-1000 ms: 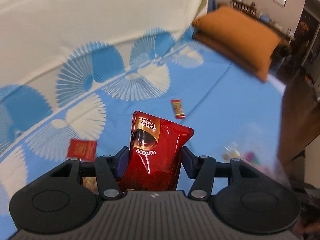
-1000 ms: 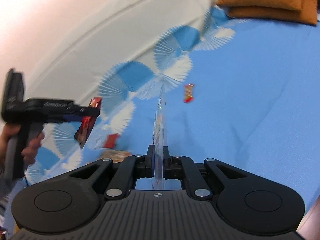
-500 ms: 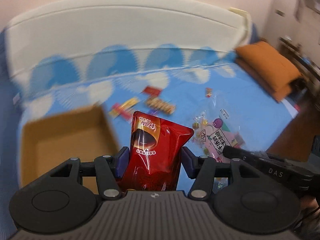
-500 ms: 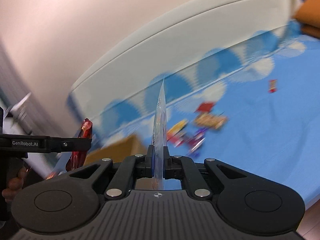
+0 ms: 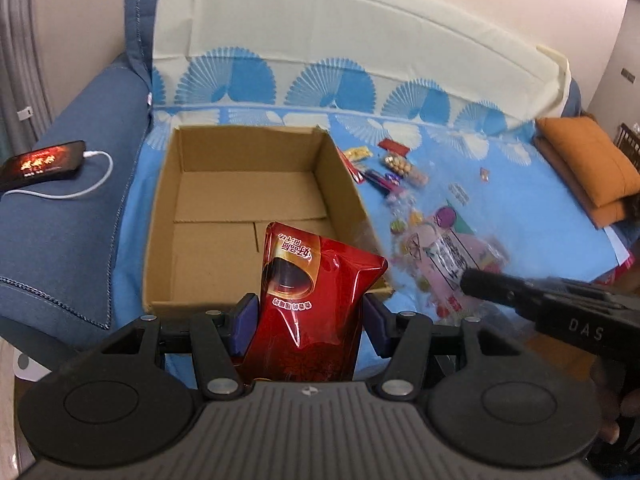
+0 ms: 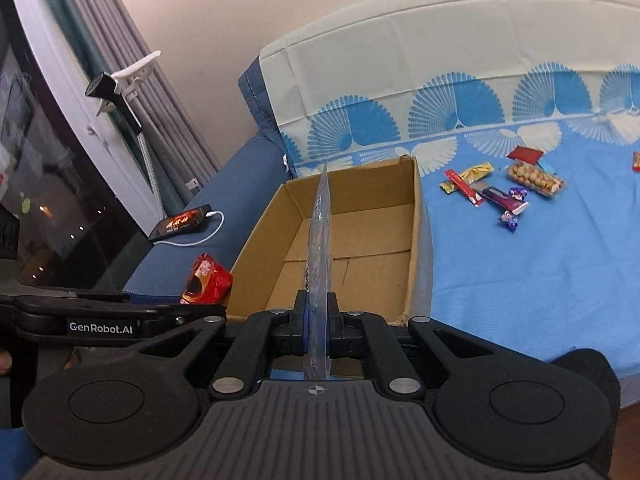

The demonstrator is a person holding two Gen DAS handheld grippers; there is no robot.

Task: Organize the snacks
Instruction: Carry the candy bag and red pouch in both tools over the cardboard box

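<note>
My left gripper [image 5: 306, 320] is shut on a red snack bag [image 5: 312, 292] and holds it over the near edge of an open cardboard box [image 5: 192, 216], which holds no snacks. The red bag also shows in the right wrist view [image 6: 206, 280], left of the box [image 6: 360, 240]. My right gripper [image 6: 317, 320] is shut on a clear candy bag [image 6: 318, 240], seen edge-on above the box's near side. That clear bag [image 5: 444, 240] hangs to the right of the box in the left wrist view, held by the right gripper [image 5: 472, 280].
Several small snacks [image 6: 500, 192] lie on the blue sheet right of the box. A phone [image 5: 44, 162] on a white cable lies on the blue sofa arm at left. An orange cushion [image 5: 588, 164] lies at far right. A dark window [image 6: 40, 200] stands at left.
Both grippers have swung left from the open sheet to the cardboard box, still holding their bags. The box and phone have come into view.
</note>
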